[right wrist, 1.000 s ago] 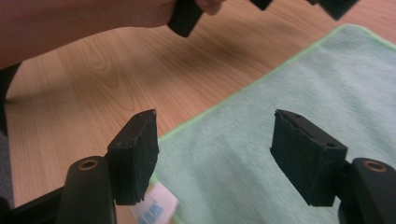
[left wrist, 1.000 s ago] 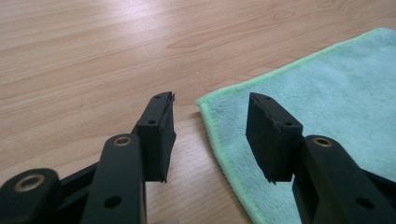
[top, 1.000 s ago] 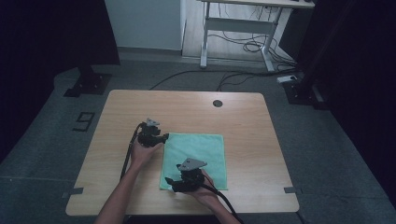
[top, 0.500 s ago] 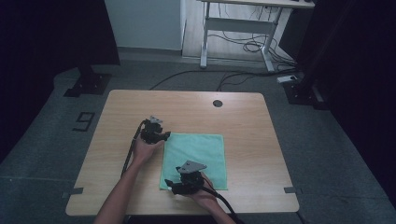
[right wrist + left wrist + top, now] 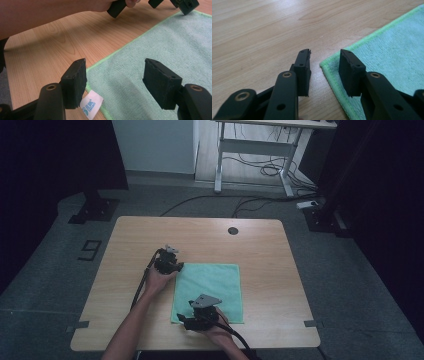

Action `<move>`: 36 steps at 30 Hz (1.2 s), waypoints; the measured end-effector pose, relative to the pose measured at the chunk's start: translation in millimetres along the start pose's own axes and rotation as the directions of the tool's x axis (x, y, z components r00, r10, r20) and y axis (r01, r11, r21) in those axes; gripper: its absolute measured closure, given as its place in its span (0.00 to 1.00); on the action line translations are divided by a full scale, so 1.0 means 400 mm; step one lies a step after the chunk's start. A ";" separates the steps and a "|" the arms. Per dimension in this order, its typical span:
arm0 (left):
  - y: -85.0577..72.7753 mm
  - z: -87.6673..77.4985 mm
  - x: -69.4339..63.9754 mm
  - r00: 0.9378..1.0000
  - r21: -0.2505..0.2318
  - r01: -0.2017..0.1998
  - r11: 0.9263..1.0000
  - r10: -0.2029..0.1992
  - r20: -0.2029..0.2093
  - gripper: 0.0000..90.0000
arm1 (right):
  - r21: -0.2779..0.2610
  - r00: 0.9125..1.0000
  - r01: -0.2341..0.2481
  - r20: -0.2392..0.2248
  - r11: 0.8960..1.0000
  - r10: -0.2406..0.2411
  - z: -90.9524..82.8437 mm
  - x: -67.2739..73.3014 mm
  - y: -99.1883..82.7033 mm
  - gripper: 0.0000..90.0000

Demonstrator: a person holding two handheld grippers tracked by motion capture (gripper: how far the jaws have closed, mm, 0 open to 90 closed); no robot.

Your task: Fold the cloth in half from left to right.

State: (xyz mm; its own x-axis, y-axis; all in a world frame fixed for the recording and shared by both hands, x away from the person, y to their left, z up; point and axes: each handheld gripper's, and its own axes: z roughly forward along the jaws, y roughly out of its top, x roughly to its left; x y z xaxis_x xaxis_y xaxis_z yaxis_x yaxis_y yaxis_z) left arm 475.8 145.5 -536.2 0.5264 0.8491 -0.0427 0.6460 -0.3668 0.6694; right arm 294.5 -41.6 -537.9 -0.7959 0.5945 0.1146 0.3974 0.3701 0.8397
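Cloth [image 5: 210,290], a green microfibre one, lies flat on the near half of the desk [image 5: 260,245], its near edge just short of the desk's near edge. In the high view the left gripper [image 5: 176,266] sits at the cloth's far left corner and the right gripper [image 5: 184,322] at its near left corner, a placing that suggests both corners are about to be lifted for a fold.

In the left gripper view the jaws have just been closing but are not yet clamped: they straddle the corner of the cloth [image 5: 387,57], one on bare wood, one over the hem, nothing pinched.

In the right gripper view the jaws stand wide and released over the cloth's [image 5: 150,50] edge, beside its white label [image 5: 91,105]; the left gripper [image 5: 172,3] shows beyond.
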 end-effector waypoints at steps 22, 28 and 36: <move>0.002 -0.007 -0.015 0.999 0.024 -0.002 1.000 0.001 0.040 0.95 | 0.006 0.999 0.009 -0.040 1.000 -0.009 0.008 0.024 0.015 0.48; 0.008 -0.022 -0.032 0.999 0.020 -0.016 1.000 0.015 0.036 0.96 | 0.019 0.996 0.030 -0.083 0.999 -0.028 0.018 0.039 0.012 0.58; 0.011 -0.031 -0.036 0.999 0.022 -0.010 1.000 0.010 0.030 0.96 | 0.062 0.995 0.053 -0.089 0.997 -0.048 0.057 0.055 0.007 0.60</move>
State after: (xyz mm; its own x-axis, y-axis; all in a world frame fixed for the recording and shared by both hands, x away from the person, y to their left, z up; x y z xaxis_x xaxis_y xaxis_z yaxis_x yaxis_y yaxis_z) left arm 464.3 136.6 -523.6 0.5490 0.8337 -0.0587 0.6526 -0.3838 0.6533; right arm 288.5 -11.1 -545.0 -0.8515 0.5101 0.1214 0.3821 0.4451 0.8099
